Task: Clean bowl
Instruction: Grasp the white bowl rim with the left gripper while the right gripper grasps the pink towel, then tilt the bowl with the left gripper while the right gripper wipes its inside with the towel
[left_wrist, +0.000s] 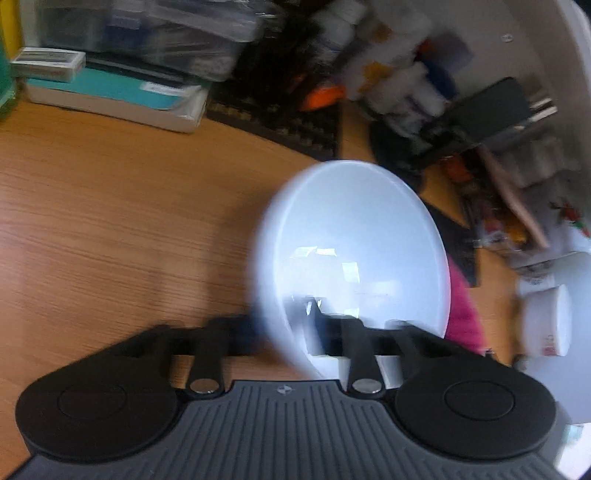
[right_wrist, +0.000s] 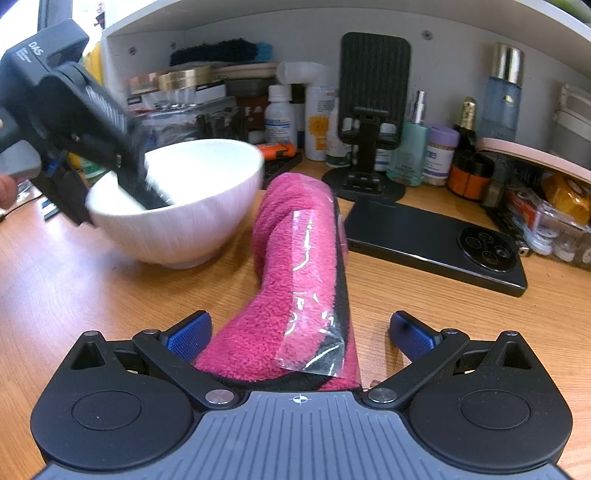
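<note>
Bare wooden table (left_wrist: 110, 221) left of the glossy white round ceramic bowl (right_wrist: 192, 206); clutter behind, pink fleece cloth (right_wrist: 299, 266) just right. Left hand-held gripper (right_wrist: 147, 184) clamped on bowl rim, bowl tilted. Right hand-held gripper (right_wrist: 299, 336) spread apart astride cloth.

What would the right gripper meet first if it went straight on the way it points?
The pink towel: it already lies between the open right gripper fingers and stretches ahead along its line. Beyond it, probably the phone stand, though depth is unclear.
</note>
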